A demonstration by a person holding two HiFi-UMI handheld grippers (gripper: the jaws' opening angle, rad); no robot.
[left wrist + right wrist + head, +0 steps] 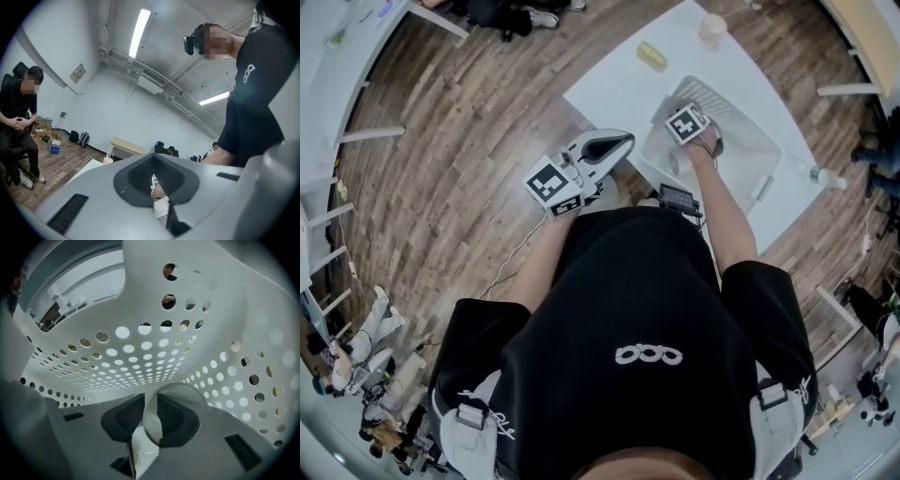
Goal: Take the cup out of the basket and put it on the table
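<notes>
A clear plastic cup [174, 386] lies inside the white perforated basket [140, 357] and shows as a round rim right at my right gripper [150, 425]. The gripper points steeply down into the basket. Its dark pads [123, 420] stand a little apart, one on each side of the cup's wall, and the rim looks round and unsqueezed. From the head view only that gripper's marker cube [686, 123] shows above the basket [759, 155]; the cup is hidden. My left gripper [626, 142] is held level beside the white table [609, 89], shut and empty.
A yellow object [652, 55] and a pale cup [712, 27] stand on the table's far end. Another small container [825, 176] sits at the table's right edge. A person sits on a chair [18, 112] across the wooden floor.
</notes>
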